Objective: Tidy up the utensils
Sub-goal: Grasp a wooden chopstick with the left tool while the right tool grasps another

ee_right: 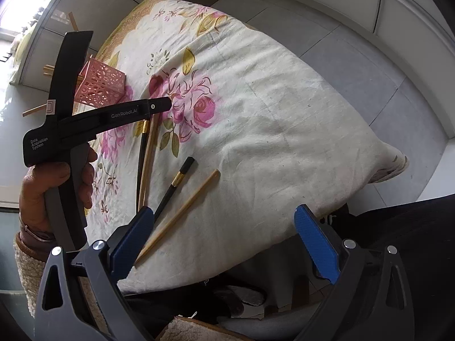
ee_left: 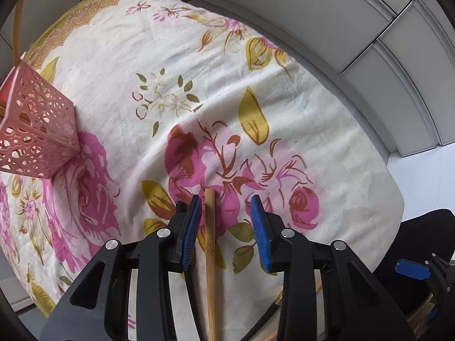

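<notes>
Four chopsticks are lying loose on the floral cloth (ee_right: 284, 119), and the one we're going for is the bamboo chopstick (ee_left: 210, 255) sitting right in the gap of the left gripper (ee_left: 227, 201). We're coming at it from straight above so the blue pads (ee_left: 193, 227) are straddling it across its width. That looks like the easiest way to pinch something this thin off soft fabric.

The jaws are standing partway closed but not clamping yet. The stick is hugging the left-hand pad and cloth is still showing between it and the other one.

Its long axis is running straight up the left wrist view, squared-off end pointing away from us. A black chopstick (ee_right: 141, 153) is lying almost parallel just beside it, so we're risking catching both.

Further out, the second black chopstick (ee_right: 177, 182) and the other bamboo chopstick (ee_right: 182, 216) are angling toward the right gripper (ee_right: 224, 213). That one is hanging wide open with nothing in it, probably lining up for its turn.

The pink holder (ee_left: 37, 130) is standing off to the side with a few sticks already poking out of it, which we're guessing is the destination.
</notes>
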The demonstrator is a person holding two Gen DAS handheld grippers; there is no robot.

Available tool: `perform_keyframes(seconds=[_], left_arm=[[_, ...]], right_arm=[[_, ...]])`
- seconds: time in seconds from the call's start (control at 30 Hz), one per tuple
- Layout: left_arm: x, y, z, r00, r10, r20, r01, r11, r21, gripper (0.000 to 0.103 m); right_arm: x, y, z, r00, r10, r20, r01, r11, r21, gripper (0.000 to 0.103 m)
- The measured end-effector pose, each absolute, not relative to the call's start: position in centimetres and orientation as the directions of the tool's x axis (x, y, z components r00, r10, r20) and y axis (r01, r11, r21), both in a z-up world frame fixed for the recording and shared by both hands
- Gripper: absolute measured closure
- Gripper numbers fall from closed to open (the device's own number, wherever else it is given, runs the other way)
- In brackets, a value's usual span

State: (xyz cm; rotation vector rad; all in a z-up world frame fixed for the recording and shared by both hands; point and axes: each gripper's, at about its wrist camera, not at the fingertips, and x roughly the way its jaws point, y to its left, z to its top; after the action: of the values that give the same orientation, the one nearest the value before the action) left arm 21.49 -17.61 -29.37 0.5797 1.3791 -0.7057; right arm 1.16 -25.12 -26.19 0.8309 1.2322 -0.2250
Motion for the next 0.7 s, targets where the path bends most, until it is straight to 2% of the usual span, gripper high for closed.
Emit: perform_keyframes(seconds=[0.07,0.1,0.13,0.17,0.27,0.33,0.4,0.5,0.63,0.7], left_arm=[[21.4,-17.8,-29.7,0.055,-0.118,-0.992,0.765,0.644,-0.034,0.070],[21.2,-17.8,-29.7,0.079,-0.103,-0.992,0.776,0.631,-0.004,0.076],[21.2,-17.7,-29.7,0.092,-0.097,-0.991,0.778,0.628,0.011,0.089],[21.2,-17.6,-29.6,0.088,-0.106,-0.990,0.773,0.634,0.000,0.096],[20.9,-16.8,-29.3,0.124,-0.104,-0.987,0.766,0.642,0.028,0.096],[20.8,-15.4,-28.6,0.153,-0.108,-0.982,0.757,0.652,0.046,0.096],[20.8,-14.1,-27.2,0.172,-0.135,-0.976,0.751,0.659,0.042,0.096],[20.5,-12.1,-25.0,0.195,-0.191,-0.962,0.746,0.666,0.019,0.096],[19.6,-10.1,-23.2,0.217,-0.229,-0.949,0.751,0.660,0.012,0.096],[19.4,-9.4,-23.0,0.224,-0.238,-0.945,0.750,0.662,0.011,0.096]], right_arm=[[1.8,-24.8,-26.5,0.340,0.269,-0.901,0.577,0.696,0.426,0.007],[2.1,-24.6,-26.8,0.335,0.268,-0.903,0.582,0.695,0.422,0.007],[2.4,-24.5,-27.2,0.326,0.275,-0.905,0.589,0.689,0.422,0.007],[2.8,-24.3,-27.6,0.313,0.285,-0.906,0.599,0.681,0.421,0.007],[3.9,-23.7,-28.8,0.280,0.295,-0.914,0.617,0.674,0.407,0.011],[4.4,-23.3,-29.4,0.258,0.303,-0.917,0.630,0.667,0.397,0.024],[4.9,-23.0,-30.1,0.221,0.312,-0.924,0.650,0.659,0.378,0.032],[6.2,-22.6,-30.2,0.191,0.292,-0.937,0.661,0.667,0.343,0.062],[7.9,-21.8,-30.4,0.147,0.250,-0.957,0.675,0.681,0.282,0.067],[8.5,-20.7,-30.1,0.133,0.181,-0.974,0.661,0.716,0.224,0.070]])
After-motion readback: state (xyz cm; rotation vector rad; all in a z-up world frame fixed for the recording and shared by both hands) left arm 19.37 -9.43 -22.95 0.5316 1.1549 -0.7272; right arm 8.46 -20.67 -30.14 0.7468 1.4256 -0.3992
